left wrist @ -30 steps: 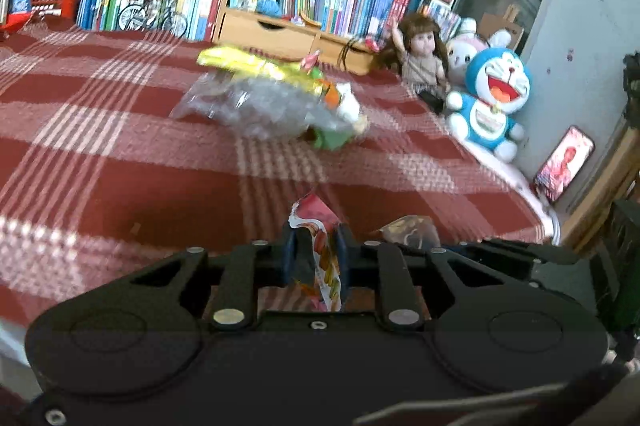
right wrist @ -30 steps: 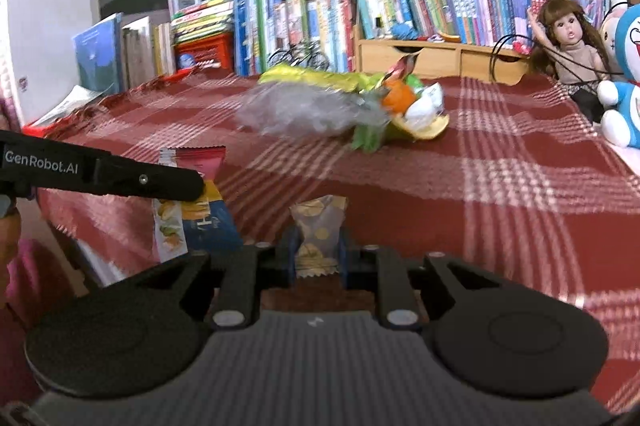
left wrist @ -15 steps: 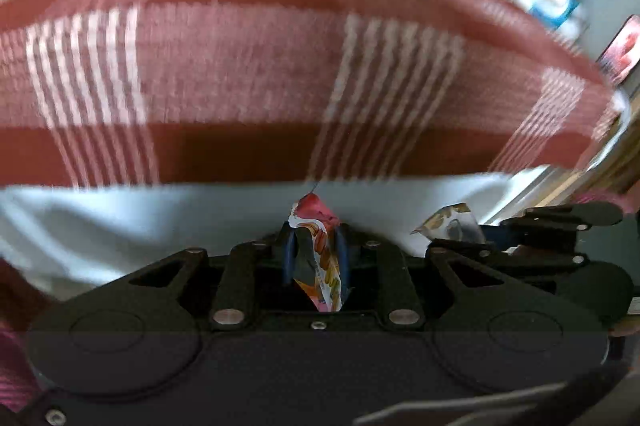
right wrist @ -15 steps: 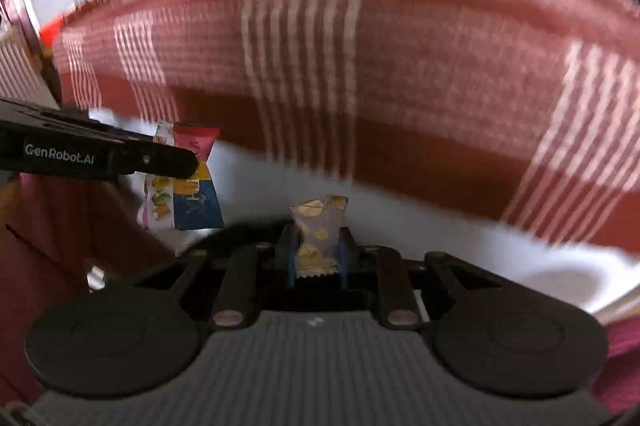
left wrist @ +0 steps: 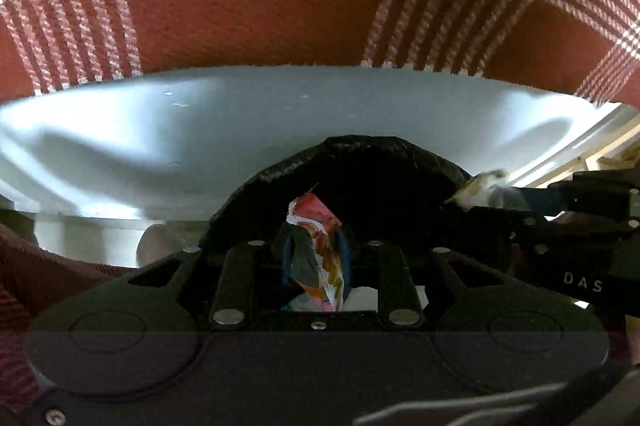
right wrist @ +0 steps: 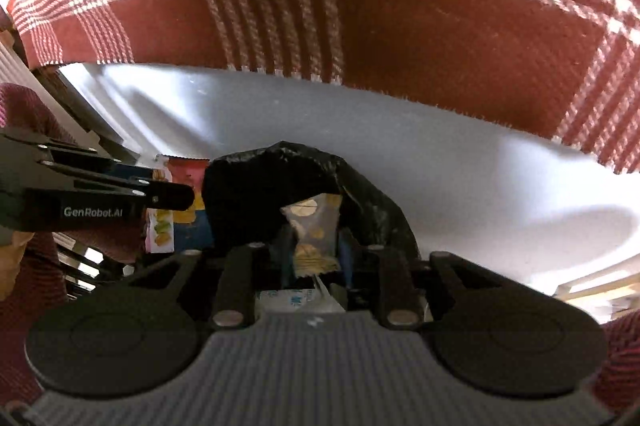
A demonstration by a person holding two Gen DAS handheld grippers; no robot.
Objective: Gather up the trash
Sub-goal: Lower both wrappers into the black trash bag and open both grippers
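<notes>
My left gripper (left wrist: 314, 250) is shut on a red and orange snack wrapper (left wrist: 316, 230), which sticks up between its fingers. My right gripper (right wrist: 314, 246) is shut on a small grey-blue wrapper with gold spots (right wrist: 316, 226). Both hang low, just below the table's front edge, over a bin lined with a black plastic bag (left wrist: 360, 177) (right wrist: 256, 185). White packets lie inside the bin under the fingers. The left gripper (right wrist: 176, 195) with its colourful wrapper (right wrist: 176, 201) shows at the left of the right wrist view; the right gripper (left wrist: 476, 191) shows at the right of the left wrist view.
The red and white plaid tablecloth (left wrist: 256, 5) (right wrist: 440, 37) hangs overhead, with the white table edge (left wrist: 200, 129) (right wrist: 480, 177) under it. Dark red patterned clothing (right wrist: 24, 266) of the person is at the sides. Wooden slats (left wrist: 612, 153) show at the right.
Both grippers dropped from above the tabletop to below its front edge, each still holding its wrapper. The trash pile, books and toys left the view; the black-lined bin came in.
</notes>
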